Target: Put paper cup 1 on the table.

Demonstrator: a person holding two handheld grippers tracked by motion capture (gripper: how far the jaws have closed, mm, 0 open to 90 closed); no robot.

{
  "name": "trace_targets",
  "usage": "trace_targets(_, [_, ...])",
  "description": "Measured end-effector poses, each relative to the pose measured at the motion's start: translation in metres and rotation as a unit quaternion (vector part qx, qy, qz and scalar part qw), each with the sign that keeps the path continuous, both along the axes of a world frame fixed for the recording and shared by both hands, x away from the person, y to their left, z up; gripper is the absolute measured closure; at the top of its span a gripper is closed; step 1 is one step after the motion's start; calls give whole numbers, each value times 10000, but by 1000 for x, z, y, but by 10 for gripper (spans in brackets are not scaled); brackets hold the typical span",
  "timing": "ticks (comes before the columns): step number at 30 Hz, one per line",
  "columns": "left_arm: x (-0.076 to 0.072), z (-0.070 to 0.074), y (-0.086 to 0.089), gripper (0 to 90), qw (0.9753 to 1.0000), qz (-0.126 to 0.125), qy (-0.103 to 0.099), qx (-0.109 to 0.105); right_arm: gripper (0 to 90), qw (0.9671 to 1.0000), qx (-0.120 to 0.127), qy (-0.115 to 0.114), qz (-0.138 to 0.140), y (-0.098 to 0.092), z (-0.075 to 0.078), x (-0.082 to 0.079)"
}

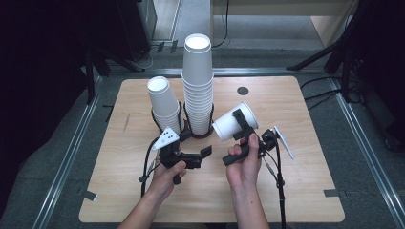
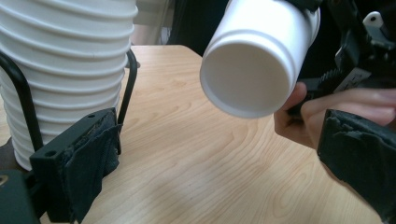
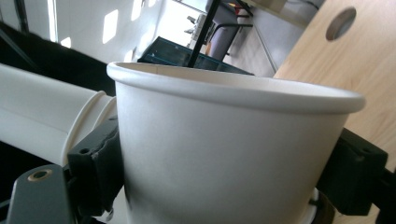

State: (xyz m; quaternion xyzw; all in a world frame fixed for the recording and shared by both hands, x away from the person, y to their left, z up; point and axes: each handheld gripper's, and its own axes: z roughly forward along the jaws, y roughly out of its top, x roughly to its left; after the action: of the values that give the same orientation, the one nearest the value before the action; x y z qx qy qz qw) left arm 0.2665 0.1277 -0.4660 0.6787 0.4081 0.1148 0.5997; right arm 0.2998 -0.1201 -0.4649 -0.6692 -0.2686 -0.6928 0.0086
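A tall stack of white paper cups stands in a black wire holder at the middle back of the wooden table. A shorter stack stands in a second holder to its left. My right gripper is shut on a single white paper cup, held tilted above the table with its mouth to the upper right. In the right gripper view that cup sits between the jaws. My left gripper is open and holds nothing, just in front of the tall stack, facing the held cup's base.
A round hole is cut in the table behind the held cup. Black stand legs and cables lie on the grey floor around the table. Bare wood lies at the front and right of the tabletop.
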Motion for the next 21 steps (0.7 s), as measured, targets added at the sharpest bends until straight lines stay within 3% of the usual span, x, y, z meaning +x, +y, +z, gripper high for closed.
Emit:
trace_targets(4, [-3, 2, 2, 0, 10000, -40, -2, 76, 142, 9981, -547, -278, -104, -2, 7, 2])
trace_targets(6, [-4, 1, 4, 0, 9999, -34, 46, 109, 142, 9976, -617, -296, -134, -2, 9, 2])
trace_targets(9, [-5, -1, 8, 0, 9998, -16, 73, 184, 142, 9931, -1055, -468, -197, -3, 15, 2])
trace_targets(10, [-5, -1, 9, 0, 9997, -11, 76, 214, 142, 9931, -1055, -468, -197, -3, 15, 2])
trace_targets(11, [-6, -2, 11, 0, 9997, -10, 79, 226, 142, 9916, -1167, -526, -197, -3, 16, 2])
trace_targets(12, [-6, -3, 14, 0, 9996, 30, 94, 267, 142, 9878, -1394, -661, -218, -2, 19, 1])
trace_targets(14, [-6, -4, 16, 0, 9996, 56, 124, 255, 142, 9863, -1476, -702, -230, -2, 20, 1])
trace_targets(16, [-7, -6, 21, 0, 9995, 106, 158, 268, 142, 9802, -1792, -801, -255, -2, 24, 0])
trace_targets(18, [-7, -8, 23, 0, 9993, 128, 162, 296, 142, 9788, -1847, -842, -276, -2, 24, 0])
trace_targets(20, [-8, -11, 26, 0, 9992, 161, 201, 319, 142, 9736, -2083, -875, -322, -2, 26, -1])
trace_targets(21, [-9, -12, 28, 0, 9990, 178, 219, 343, 142, 9683, -2296, -908, -379, -3, 28, -1])
